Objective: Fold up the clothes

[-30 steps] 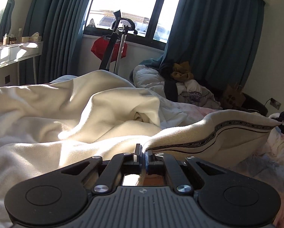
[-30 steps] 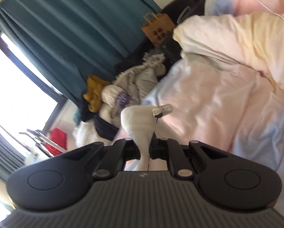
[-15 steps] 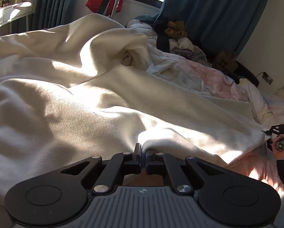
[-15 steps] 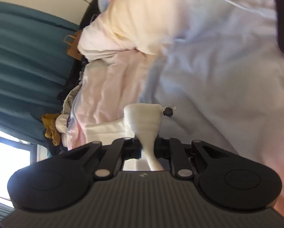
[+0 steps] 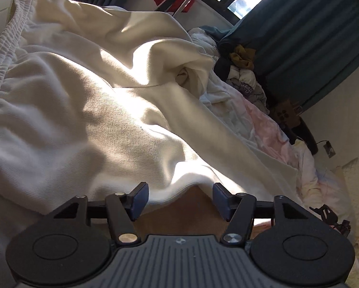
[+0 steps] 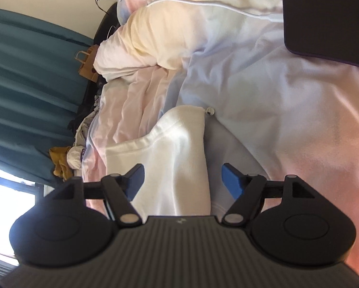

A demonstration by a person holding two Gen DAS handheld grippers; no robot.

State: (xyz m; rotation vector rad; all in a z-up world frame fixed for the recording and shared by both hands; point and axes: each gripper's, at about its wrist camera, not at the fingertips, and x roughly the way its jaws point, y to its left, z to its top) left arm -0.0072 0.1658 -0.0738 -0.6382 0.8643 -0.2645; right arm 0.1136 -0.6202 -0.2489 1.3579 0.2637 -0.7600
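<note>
Sunlit bedroom, rumpled bed [image 6: 287, 110] | cream garment [image 5: 102, 124] spread across bed | left tongs [image 5: 179, 198] apart at its edge | right tongs [image 6: 183, 178] apart, straddling cuff [image 6: 179, 144] | smooth wrinkles before next fold.

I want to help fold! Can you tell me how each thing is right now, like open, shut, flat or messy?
left gripper: open, holding nothing.
right gripper: open, cream cloth lies loose between its fingers.
cream garment: let go, spread on the bed, rumpled.
garment corner: lying flat on the bedding.
clothes pile: heaped, unfolded.
curtains: partly drawn.
white cable: lying across the pillow.
</note>
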